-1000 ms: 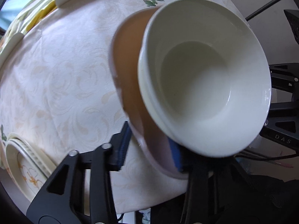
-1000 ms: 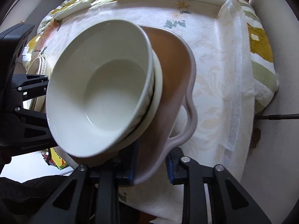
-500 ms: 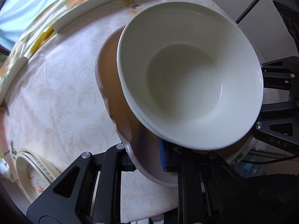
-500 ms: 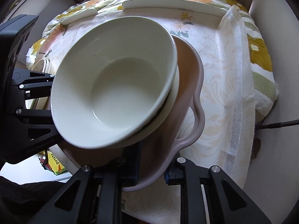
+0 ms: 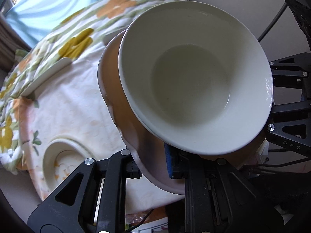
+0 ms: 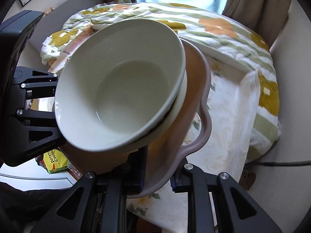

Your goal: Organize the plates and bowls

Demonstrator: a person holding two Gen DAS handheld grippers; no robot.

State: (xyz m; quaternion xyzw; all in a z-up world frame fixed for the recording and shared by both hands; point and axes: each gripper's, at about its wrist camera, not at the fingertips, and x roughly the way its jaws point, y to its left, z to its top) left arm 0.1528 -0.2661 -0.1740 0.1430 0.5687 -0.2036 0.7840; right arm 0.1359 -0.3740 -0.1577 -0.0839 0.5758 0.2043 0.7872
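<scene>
Both grippers, the left gripper (image 5: 153,167) and right gripper (image 6: 157,176), are clamping opposite rims of the pink scalloped plate (image 6: 202,104), carrying two stacked white bowls (image 5: 194,77); next, I judge, a level set-down beside the floral plate (image 5: 64,163) ahead-left of the left gripper

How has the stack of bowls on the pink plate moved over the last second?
Yes. The white bowls on the pink plate rose and tilted away from the tablecloth, with both grippers clamped on.

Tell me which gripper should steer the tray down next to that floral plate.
Left, probably. The floral plate lies on the cloth just beside the left gripper; the right wrist view does not show it. Both grip the tray under the stacked bowls, so the right gripper follows.
</scene>
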